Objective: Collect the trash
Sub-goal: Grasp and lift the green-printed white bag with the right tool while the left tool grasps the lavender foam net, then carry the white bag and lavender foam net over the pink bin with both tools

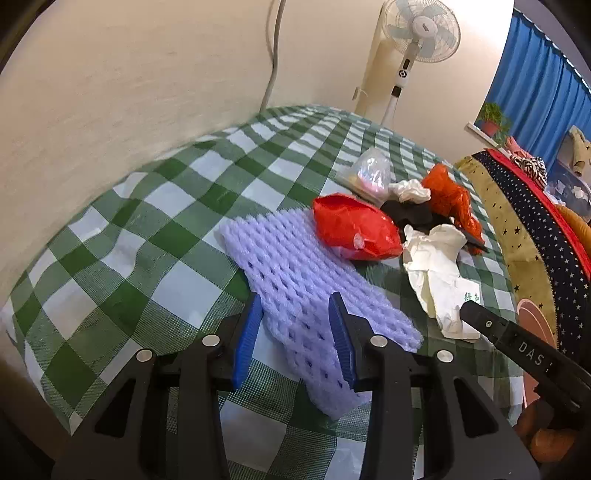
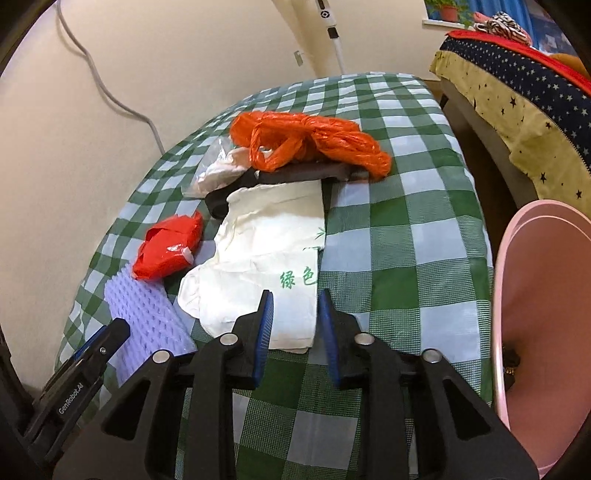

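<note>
A pile of trash lies on a green checked table (image 1: 155,236). My left gripper (image 1: 295,310) is open, its jaws on either side of a purple foam net (image 1: 295,273), which also shows in the right wrist view (image 2: 147,314). My right gripper (image 2: 293,306) is open, its jaws astride the near edge of a white plastic bag with green print (image 2: 266,258); that bag shows in the left wrist view (image 1: 439,273). Behind lie a red wrapper (image 1: 354,227), an orange plastic bag (image 2: 310,140), a black item (image 2: 295,175) and a clear bag (image 1: 369,171).
A pink bin (image 2: 546,325) stands at the table's right side. A bed with a starred cover (image 2: 517,88) is at the far right. A wall (image 1: 129,74) runs along the table's left, with a standing fan (image 1: 417,33) behind.
</note>
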Action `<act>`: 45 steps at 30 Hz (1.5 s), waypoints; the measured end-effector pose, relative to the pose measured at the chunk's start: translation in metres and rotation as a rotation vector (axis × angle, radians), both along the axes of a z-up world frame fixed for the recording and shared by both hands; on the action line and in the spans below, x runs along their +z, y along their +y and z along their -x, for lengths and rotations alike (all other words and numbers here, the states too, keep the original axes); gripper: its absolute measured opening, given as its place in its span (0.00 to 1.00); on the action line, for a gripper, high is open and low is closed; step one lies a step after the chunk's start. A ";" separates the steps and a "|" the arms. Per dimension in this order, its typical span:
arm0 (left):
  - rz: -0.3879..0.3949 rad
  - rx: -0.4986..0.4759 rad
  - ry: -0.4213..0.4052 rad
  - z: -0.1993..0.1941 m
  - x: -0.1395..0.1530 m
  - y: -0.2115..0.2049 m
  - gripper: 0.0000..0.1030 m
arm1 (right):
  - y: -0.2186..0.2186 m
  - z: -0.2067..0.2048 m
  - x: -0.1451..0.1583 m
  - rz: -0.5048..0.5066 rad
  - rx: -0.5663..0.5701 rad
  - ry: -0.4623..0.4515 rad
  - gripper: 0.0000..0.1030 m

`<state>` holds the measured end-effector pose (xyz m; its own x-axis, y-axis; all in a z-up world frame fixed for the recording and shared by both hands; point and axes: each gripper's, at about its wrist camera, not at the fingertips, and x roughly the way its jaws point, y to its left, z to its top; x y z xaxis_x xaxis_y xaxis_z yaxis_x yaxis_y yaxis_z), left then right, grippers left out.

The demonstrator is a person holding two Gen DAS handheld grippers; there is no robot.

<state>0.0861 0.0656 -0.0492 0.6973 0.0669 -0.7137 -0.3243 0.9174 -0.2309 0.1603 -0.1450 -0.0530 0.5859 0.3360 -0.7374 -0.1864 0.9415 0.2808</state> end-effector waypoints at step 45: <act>-0.078 -0.103 -0.173 0.052 0.064 -0.011 0.07 | -0.023 0.100 0.092 0.144 0.025 -0.252 0.01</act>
